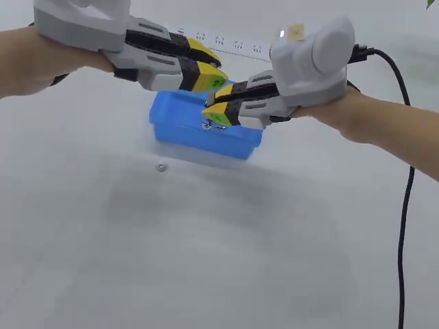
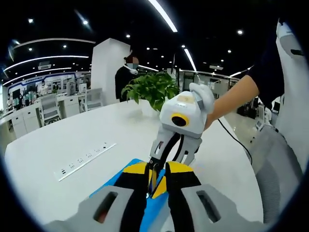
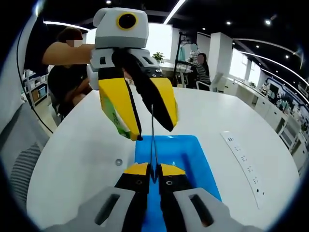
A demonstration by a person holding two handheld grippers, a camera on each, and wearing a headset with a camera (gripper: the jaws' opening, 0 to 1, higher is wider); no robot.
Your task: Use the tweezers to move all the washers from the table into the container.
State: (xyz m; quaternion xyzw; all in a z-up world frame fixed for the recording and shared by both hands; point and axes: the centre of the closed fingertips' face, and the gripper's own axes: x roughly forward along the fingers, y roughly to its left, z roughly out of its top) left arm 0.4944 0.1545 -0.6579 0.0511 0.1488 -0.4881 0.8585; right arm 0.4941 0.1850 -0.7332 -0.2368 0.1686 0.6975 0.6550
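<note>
Tabletop (image 1: 206, 260), right hand-held gripper (image 1: 218, 113) apparently above container (image 1: 182, 129)

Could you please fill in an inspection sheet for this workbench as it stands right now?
Surface: white table, no spills seen.
Job's things: blue container mid-table; one washer on the table outside it; tweezers above the container.
Clutter: nothing seen.
Grippers: right gripper shut on the tweezers; left gripper open, facing it over the container.
Cables: black cable running from the right gripper down the table's right side; power strip behind the container.
Surroundings: open office, potted plant, a person standing beyond the table.
</note>
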